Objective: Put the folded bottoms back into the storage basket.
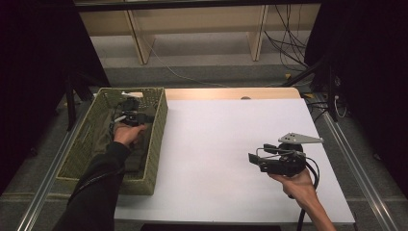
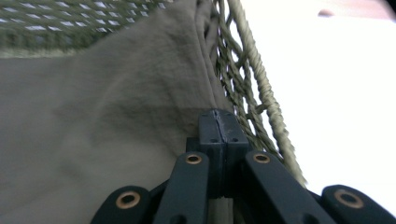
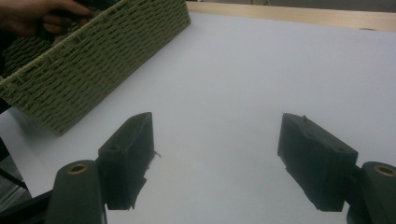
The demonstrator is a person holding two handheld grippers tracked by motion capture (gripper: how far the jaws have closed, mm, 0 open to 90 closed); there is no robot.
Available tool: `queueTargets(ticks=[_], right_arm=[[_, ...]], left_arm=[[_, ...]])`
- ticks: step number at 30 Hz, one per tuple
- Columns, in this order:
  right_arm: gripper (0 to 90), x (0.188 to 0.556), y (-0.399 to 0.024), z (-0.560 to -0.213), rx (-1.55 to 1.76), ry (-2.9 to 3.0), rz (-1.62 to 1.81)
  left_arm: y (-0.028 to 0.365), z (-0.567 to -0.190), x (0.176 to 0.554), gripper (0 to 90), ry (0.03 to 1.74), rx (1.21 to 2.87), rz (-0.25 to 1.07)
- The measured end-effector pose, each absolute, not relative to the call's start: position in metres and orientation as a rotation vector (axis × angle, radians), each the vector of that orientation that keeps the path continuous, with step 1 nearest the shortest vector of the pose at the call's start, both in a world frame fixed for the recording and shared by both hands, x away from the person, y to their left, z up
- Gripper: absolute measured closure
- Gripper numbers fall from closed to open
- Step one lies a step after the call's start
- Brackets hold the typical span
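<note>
My left gripper (image 1: 132, 117) is inside the green woven basket (image 1: 159, 126) at the table's left side, held by a hand in a dark sleeve. In the left gripper view its jaws (image 2: 217, 127) are pressed together, shut, with their tips against a fold of olive cloth (image 2: 107, 116) that lies along the basket wall (image 2: 247, 79). I cannot tell whether any cloth is pinched between them. My right gripper (image 1: 254, 161) hovers over the white table top (image 1: 216, 130) at the right, pointing left. Its jaws (image 3: 217, 158) stand wide open with nothing between them.
The basket (image 3: 93, 56) lies to the left ahead of the right gripper, with the person's other hand (image 3: 37, 14) over it. A wooden strip (image 1: 231, 93) runs along the table's far edge. Cables and shelf legs lie on the floor beyond.
</note>
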State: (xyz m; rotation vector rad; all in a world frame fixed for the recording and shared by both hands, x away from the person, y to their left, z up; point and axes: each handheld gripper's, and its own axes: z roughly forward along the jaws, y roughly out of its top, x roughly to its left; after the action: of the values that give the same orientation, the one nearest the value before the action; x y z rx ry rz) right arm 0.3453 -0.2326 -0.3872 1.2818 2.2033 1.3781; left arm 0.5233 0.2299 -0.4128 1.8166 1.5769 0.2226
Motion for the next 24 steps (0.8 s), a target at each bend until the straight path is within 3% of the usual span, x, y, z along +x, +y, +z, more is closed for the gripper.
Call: queueTargets(ticks=[14,18,24], right_arm=[[28.1,0.345,-0.233,-0.387,1.282,2.207,1.372],[28.1,0.345,-0.235,-0.388,1.28,2.2,1.37],[28.0,0.343,-0.236,-0.387,1.28,2.187,1.363]], left_arm=[[0.218,-0.444,0.546,89.1,1.645,1.819,0.291],[0.223,-0.432,0.539,81.2,1.63,1.801,0.331],[0.231,-0.407,0.528,61.6,1.613,1.77,0.378]])
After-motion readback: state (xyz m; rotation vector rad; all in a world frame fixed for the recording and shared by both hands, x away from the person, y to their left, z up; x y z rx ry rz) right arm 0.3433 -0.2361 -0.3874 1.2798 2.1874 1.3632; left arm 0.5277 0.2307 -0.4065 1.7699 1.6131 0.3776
